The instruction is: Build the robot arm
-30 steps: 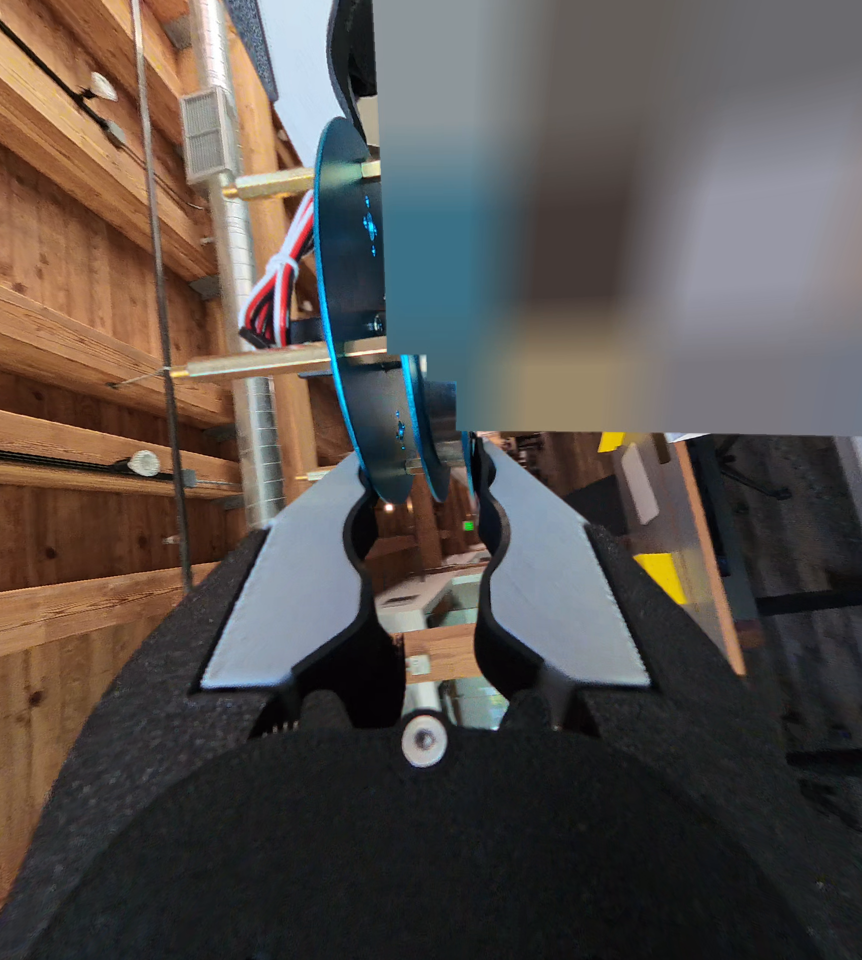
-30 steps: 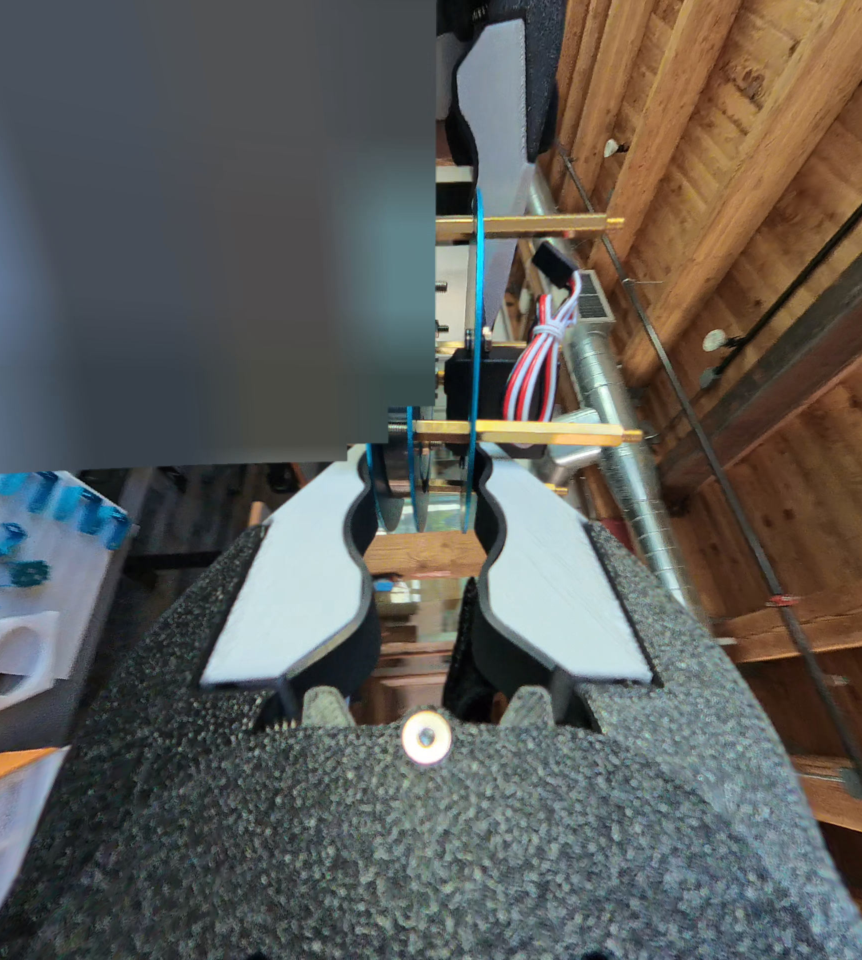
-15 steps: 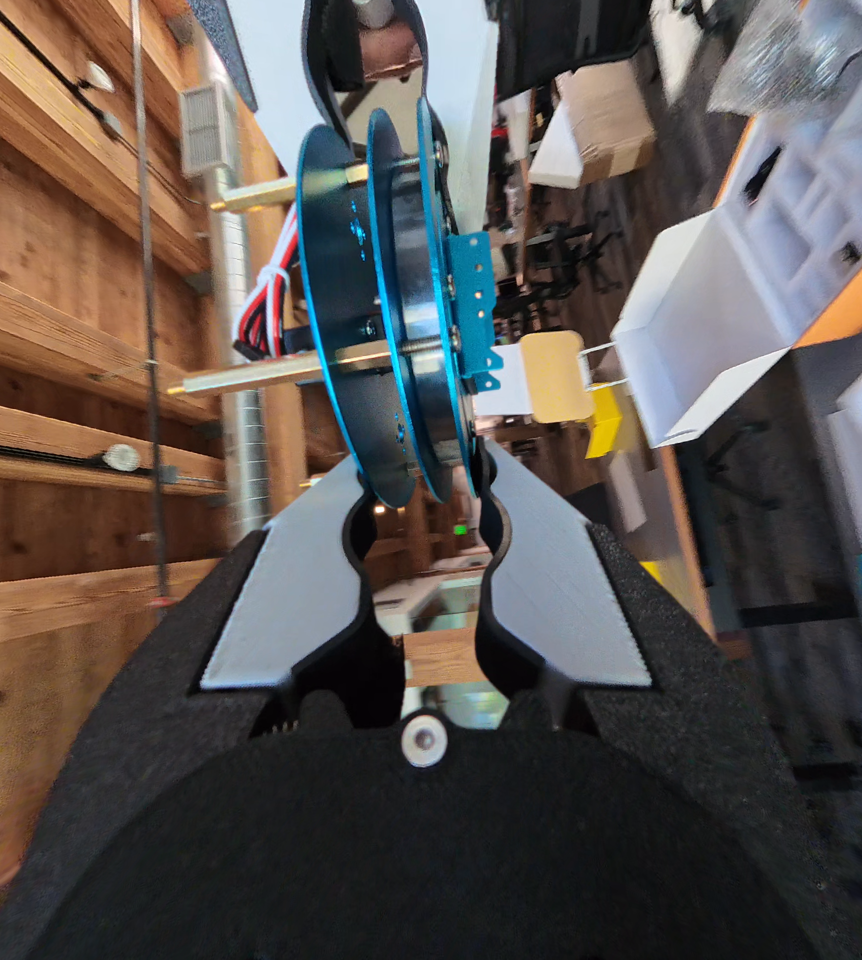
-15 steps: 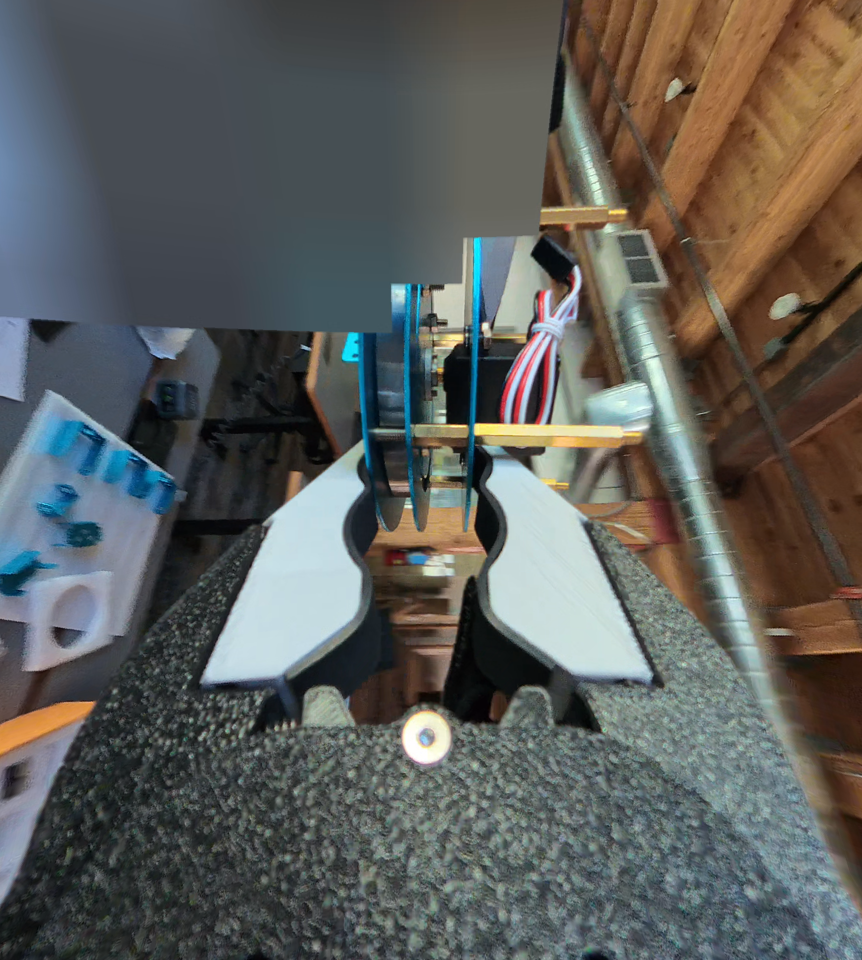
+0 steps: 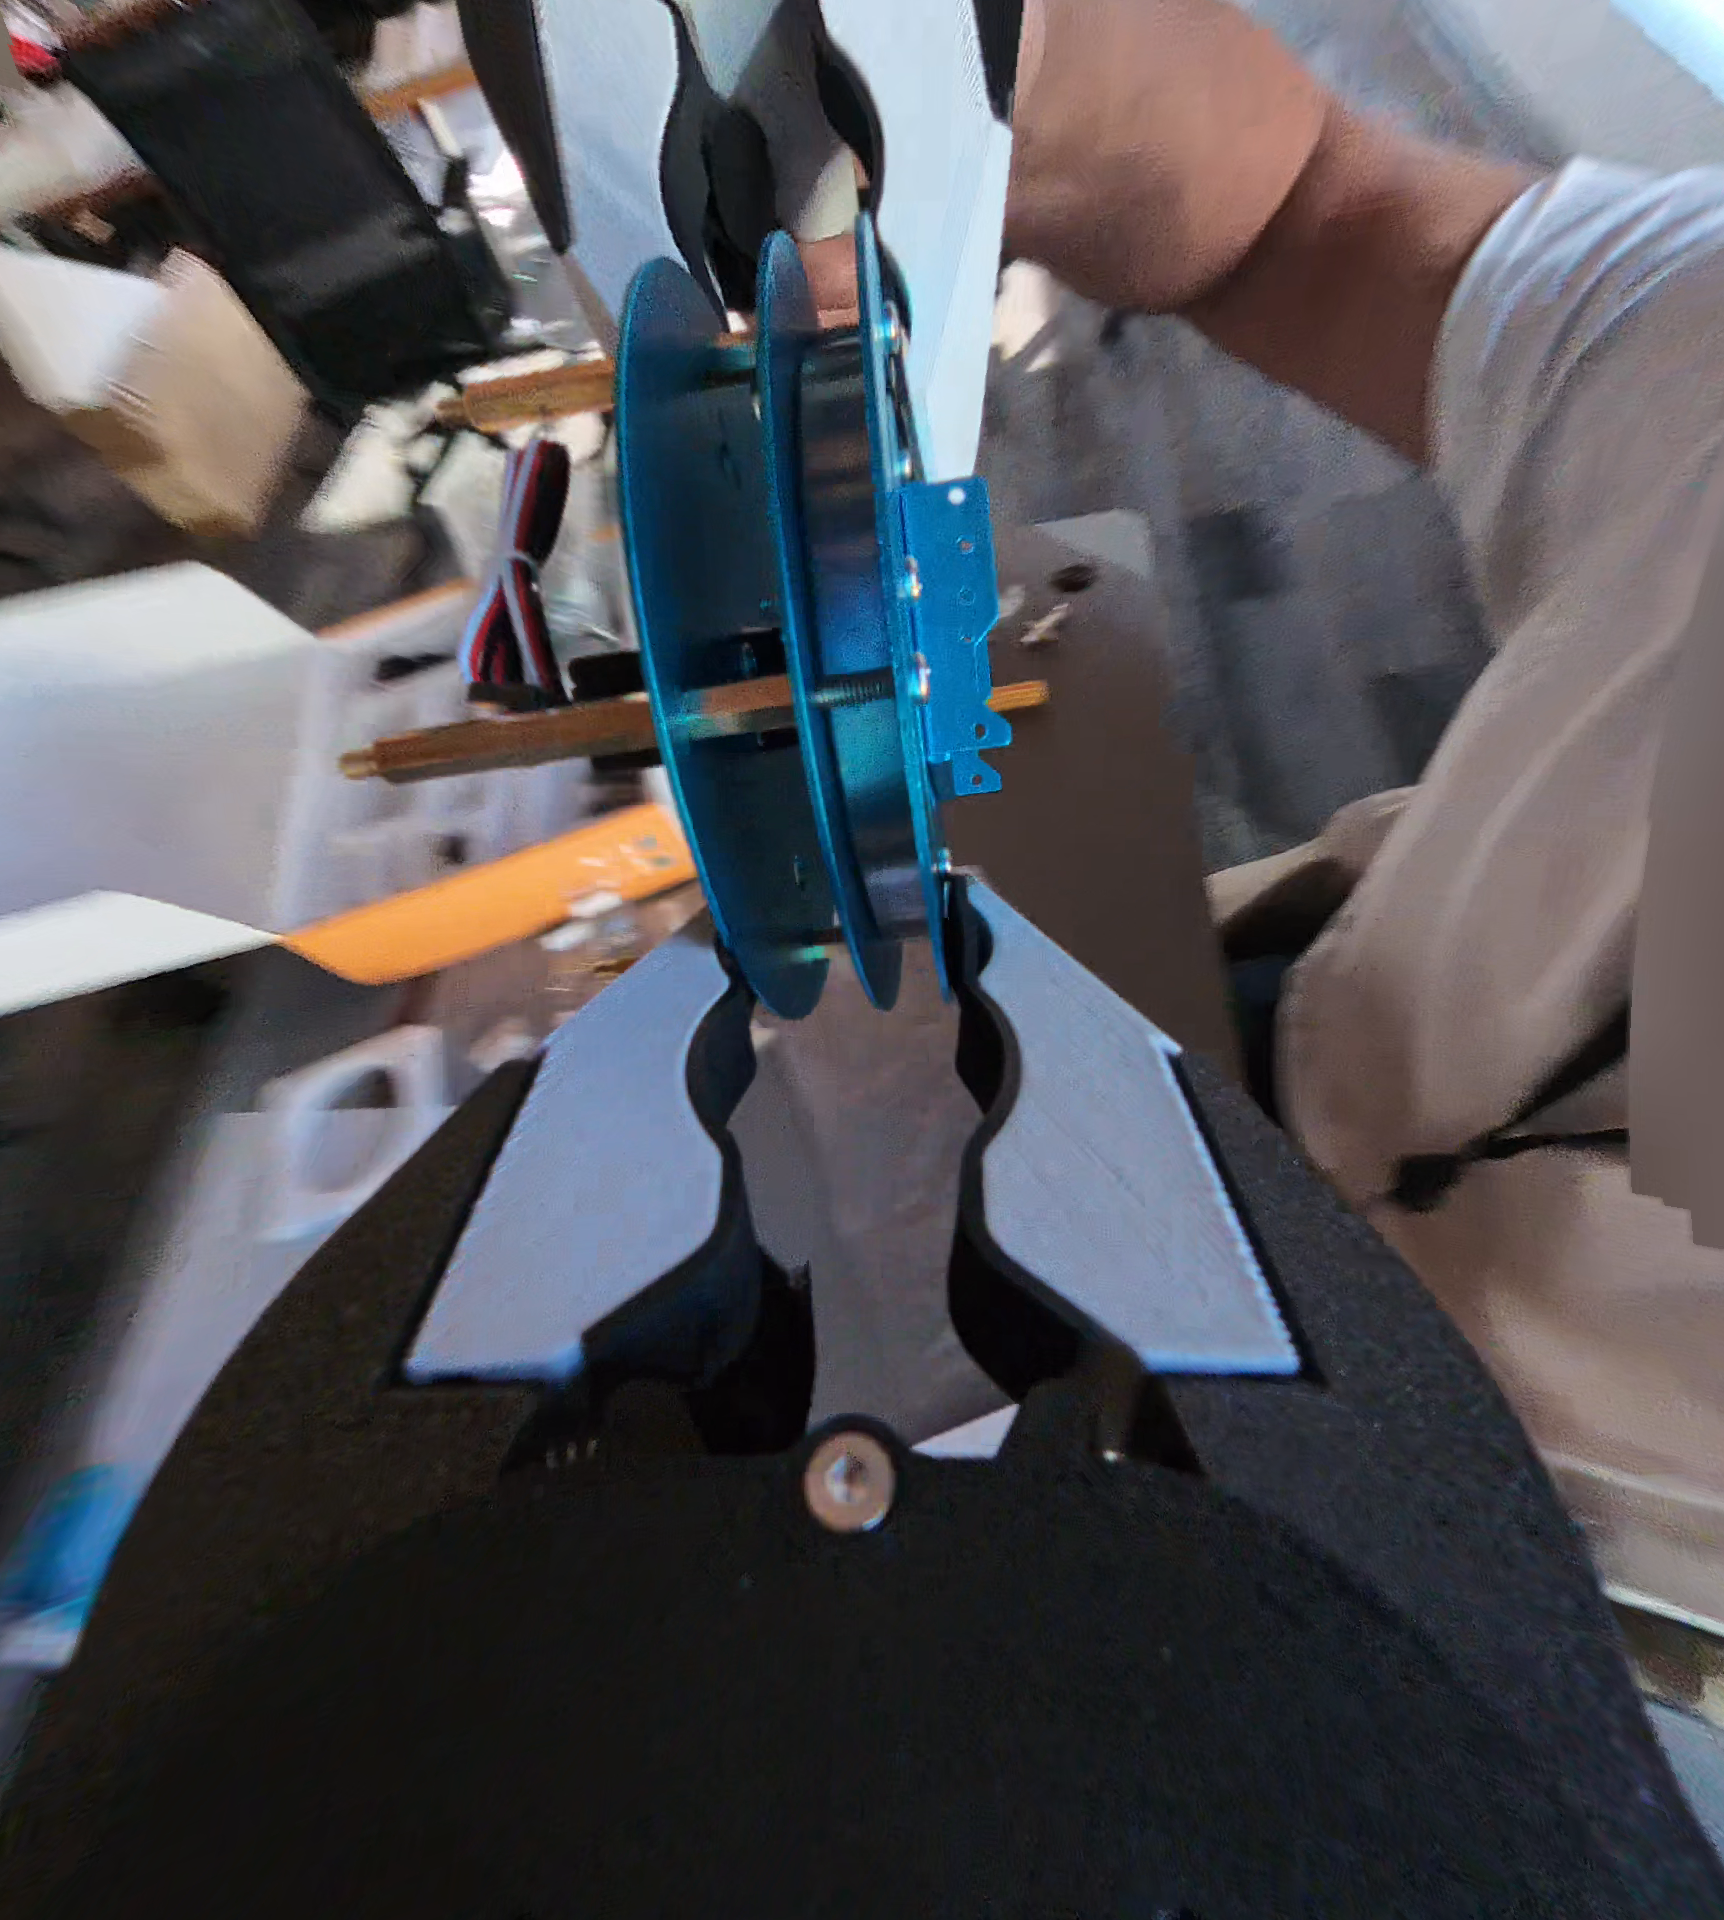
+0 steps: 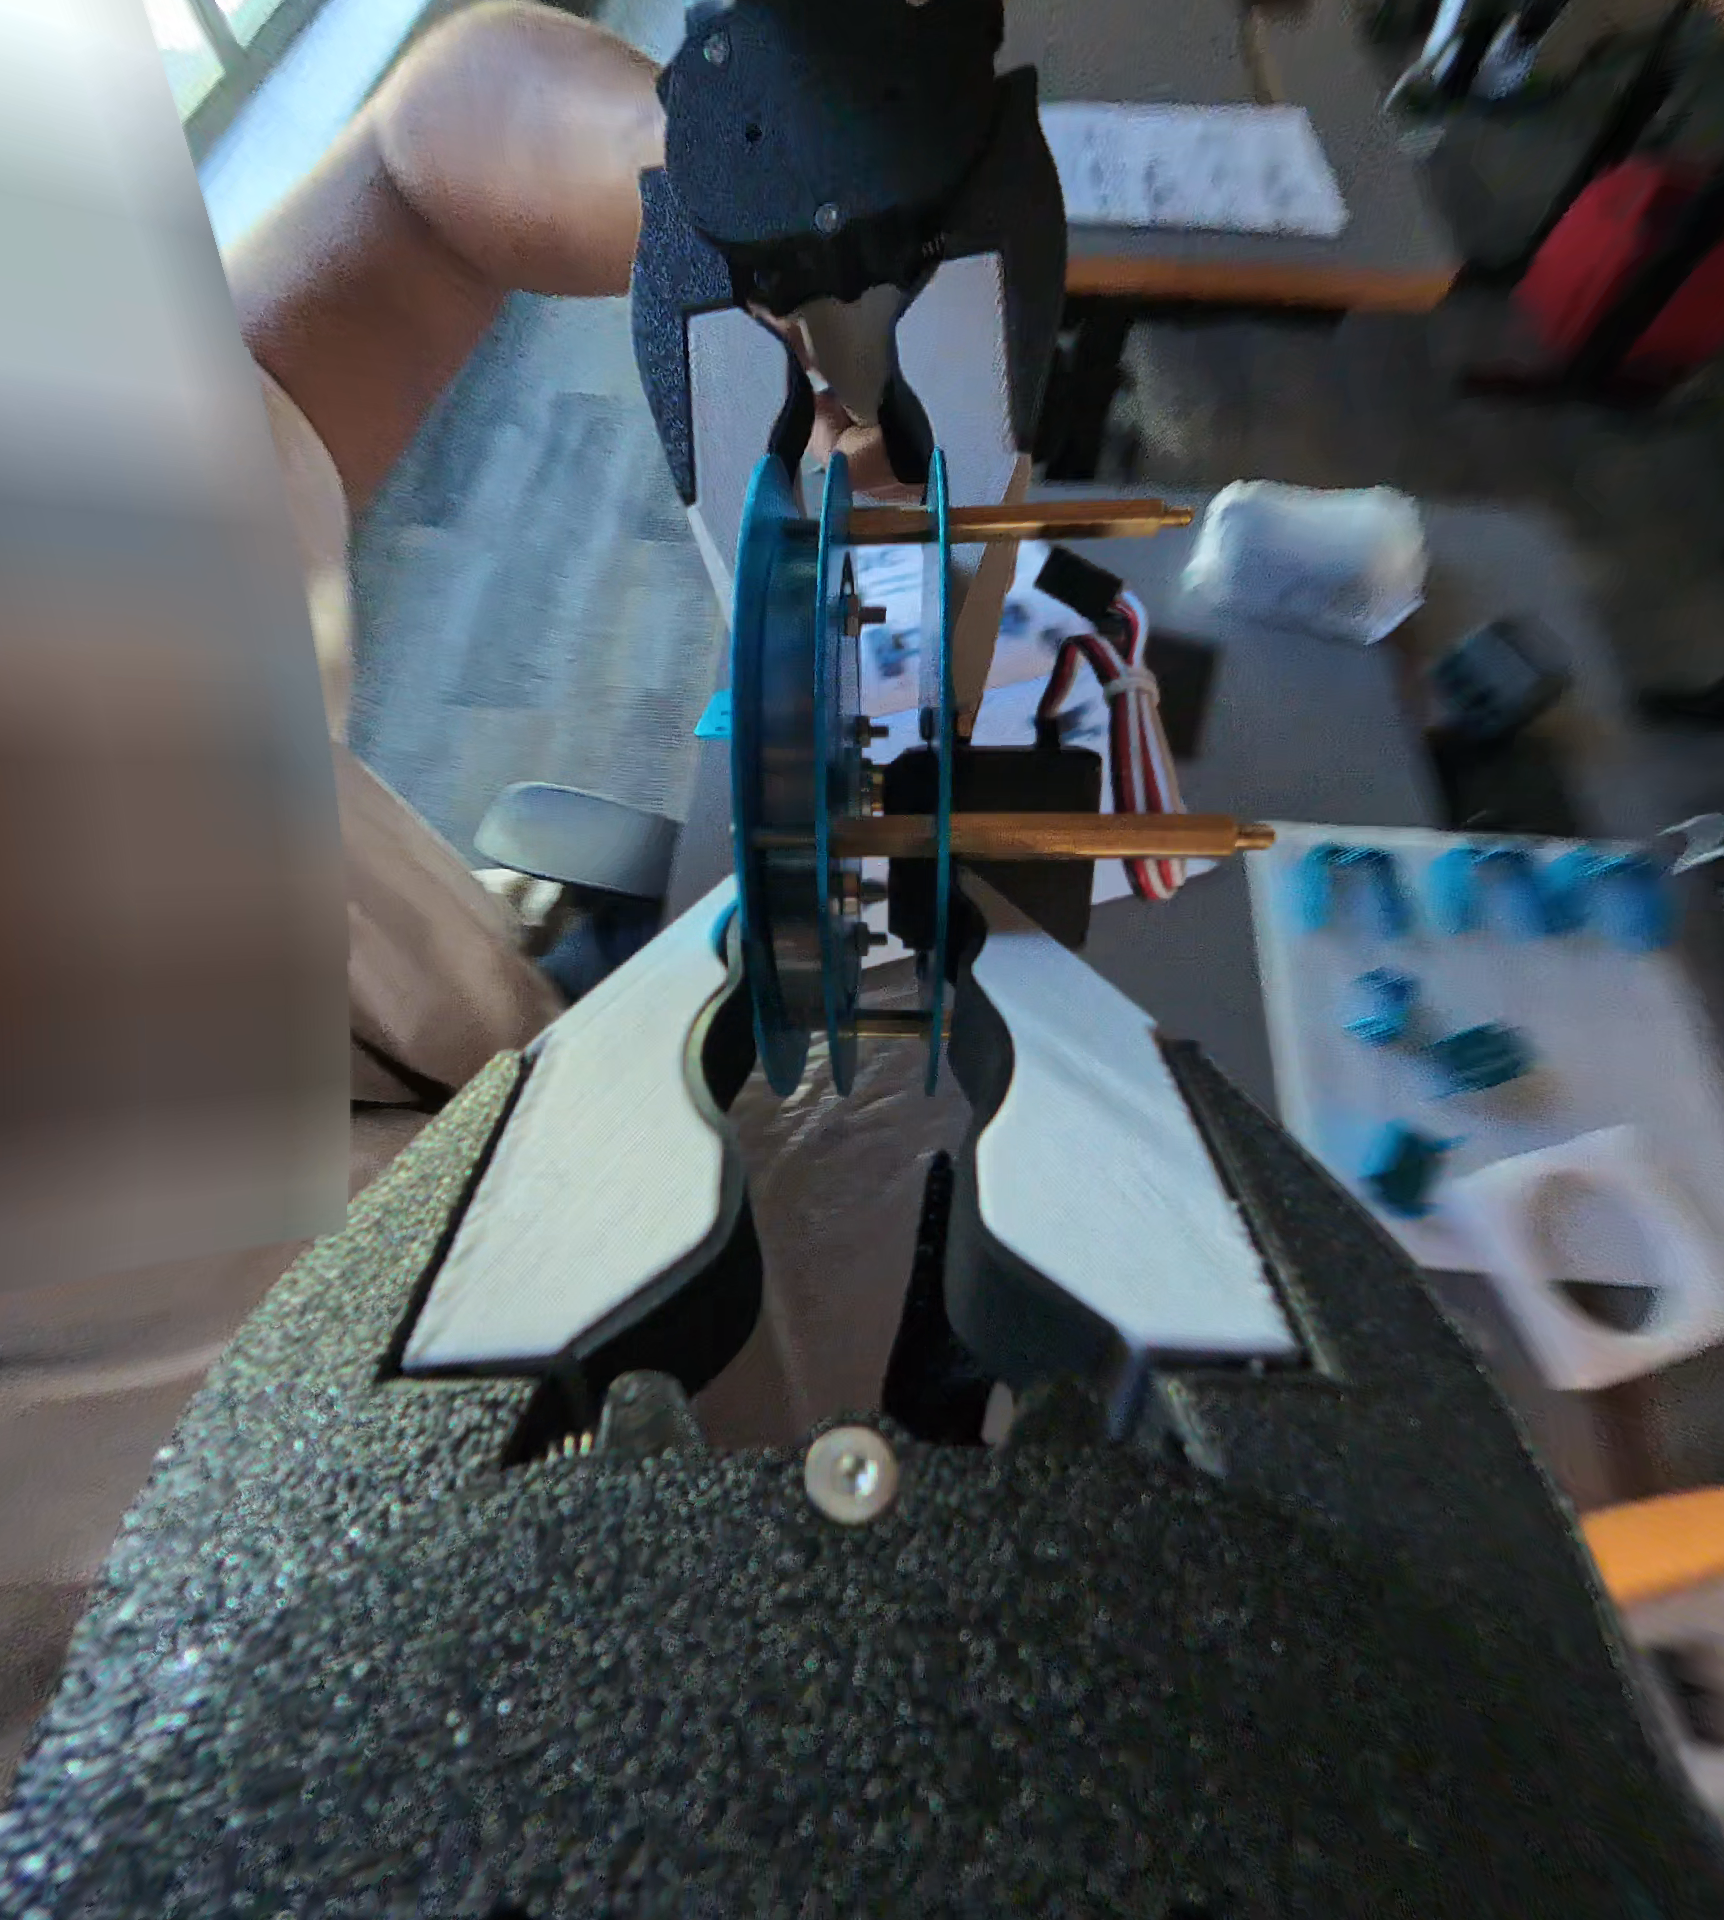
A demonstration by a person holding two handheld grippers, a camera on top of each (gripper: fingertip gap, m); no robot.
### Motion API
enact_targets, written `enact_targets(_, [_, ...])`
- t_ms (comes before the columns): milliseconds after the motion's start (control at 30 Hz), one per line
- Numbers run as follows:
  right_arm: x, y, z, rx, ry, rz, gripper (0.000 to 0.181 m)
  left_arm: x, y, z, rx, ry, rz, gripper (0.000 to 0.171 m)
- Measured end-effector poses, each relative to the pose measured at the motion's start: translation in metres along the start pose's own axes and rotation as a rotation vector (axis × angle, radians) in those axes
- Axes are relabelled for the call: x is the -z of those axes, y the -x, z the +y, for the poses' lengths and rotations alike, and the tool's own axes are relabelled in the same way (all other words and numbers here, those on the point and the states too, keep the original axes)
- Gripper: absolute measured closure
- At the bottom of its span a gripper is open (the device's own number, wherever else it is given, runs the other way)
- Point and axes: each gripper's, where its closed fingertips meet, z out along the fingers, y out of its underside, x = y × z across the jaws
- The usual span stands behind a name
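Both grippers are shut on one blue disc assembly [image 5: 723, 623]: three stacked round blue plates on brass standoffs [image 6: 1045, 834], with a black servo [image 6: 1003, 800], red, white and black wires [image 6: 1144, 727] and a small blue bracket [image 5: 951, 623]. My left gripper [image 5: 845, 935] clamps the near rim of the plates. My right gripper [image 6: 847, 920] clamps the opposite rim. Each gripper also shows across the assembly in the other's view: the right one [image 5: 785, 177] and the left one [image 6: 853, 447]. The assembly hangs in the air between them.
A person's hand [image 5: 1149, 156] and pale sleeve [image 5: 1564, 727] are close on the right of the left wrist view. A white tray with several small blue parts [image 6: 1523, 1049] lies on the right below. A white box with an orange edge [image 5: 484, 914] sits on the left. The tips of one gripper are about 6 cm away from the tips of the other.
Both views have swung from the wooden ceiling beams down toward the tables and the person. The assembly has turned with the grippers, and both have kept their hold on it.
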Motion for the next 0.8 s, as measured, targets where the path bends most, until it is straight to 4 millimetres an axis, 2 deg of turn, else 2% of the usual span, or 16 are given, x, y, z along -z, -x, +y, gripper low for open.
enact_targets(233, [-0.077, -0.014, 0.126, -0.653, -0.049, -0.348, 0.148, -0.069, -0.03, 0.114, 0.569, -0.138, 0.376, 0.137])
enact_targets(333, [-0.102, -0.007, 0.17, -0.789, -0.059, -0.428, 0.148, -0.095, -0.048, 0.152, 0.744, -0.135, 0.47, 0.138])
enact_targets(433, [-0.123, 0.004, 0.208, -0.902, -0.071, -0.479, 0.148, -0.116, -0.07, 0.185, 0.845, -0.087, 0.53, 0.138])
enact_targets(500, [-0.136, 0.01, 0.228, -0.937, -0.081, -0.487, 0.148, -0.127, -0.08, 0.203, 0.863, -0.043, 0.55, 0.138])
enact_targets(600, [-0.148, 0.016, 0.251, -0.845, -0.055, -0.453, 0.148, -0.14, -0.09, 0.224, 0.84, 0.005, 0.548, 0.138])
enact_targets(800, [-0.154, 0.017, 0.272, -0.836, 0.008, -0.471, 0.148, -0.157, -0.103, 0.242, 0.888, 0.049, 0.577, 0.139])
